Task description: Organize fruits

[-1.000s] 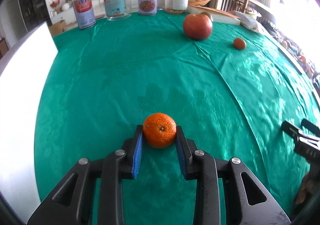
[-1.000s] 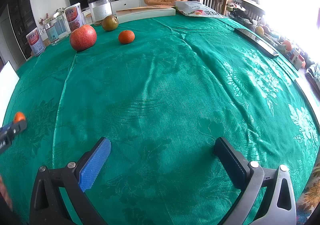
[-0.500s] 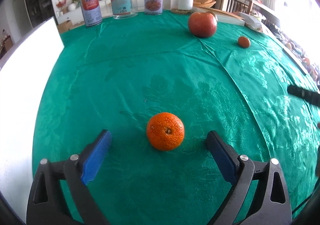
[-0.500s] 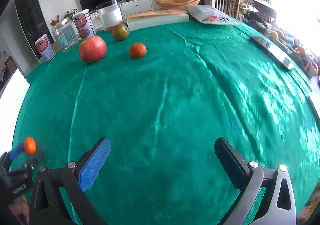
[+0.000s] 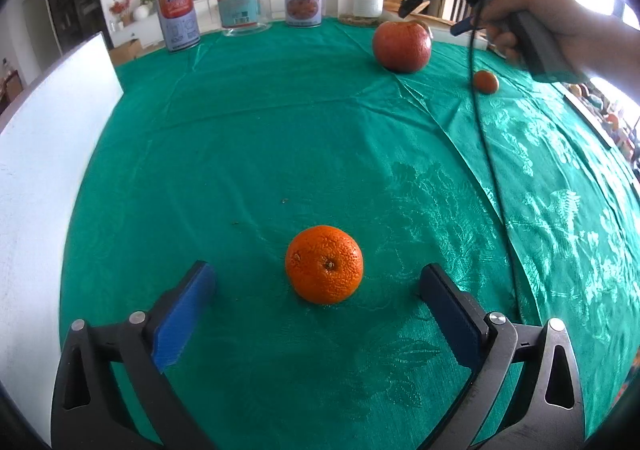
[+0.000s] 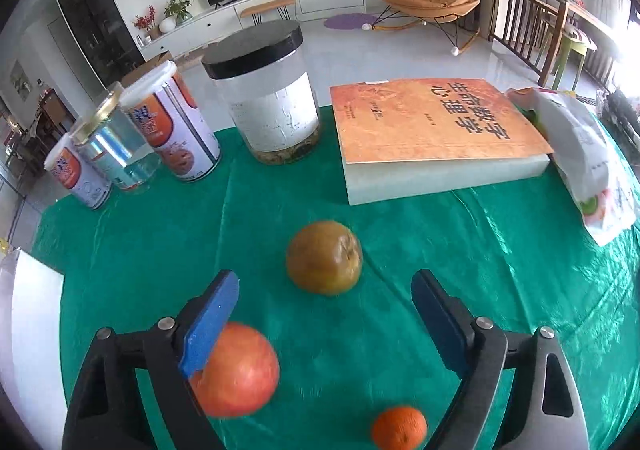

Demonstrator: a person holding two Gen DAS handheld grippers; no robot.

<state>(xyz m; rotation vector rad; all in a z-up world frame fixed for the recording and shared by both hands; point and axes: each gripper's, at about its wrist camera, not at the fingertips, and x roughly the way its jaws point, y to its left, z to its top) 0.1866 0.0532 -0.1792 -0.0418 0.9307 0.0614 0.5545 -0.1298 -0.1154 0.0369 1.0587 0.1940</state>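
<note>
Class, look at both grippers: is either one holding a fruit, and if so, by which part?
Nothing is held. The left gripper is open around the orange without touching it; the right gripper is open above the fruits.

Daylight floods both views from windows on the right, where the upper right corners blow out to white. The green tablecloth [image 5: 280,138] shows a sheen and pale glare patches on its right side. The orange [image 5: 324,264] is sharp and casts a soft shadow beneath itself. In the right wrist view the red apple [image 6: 240,370] and small tangerine [image 6: 399,428] are smeared by motion blur, and the brown pear [image 6: 324,257] is slightly soft. Fisheye distortion bows the table edges, with dark vignetting in all corners
</note>
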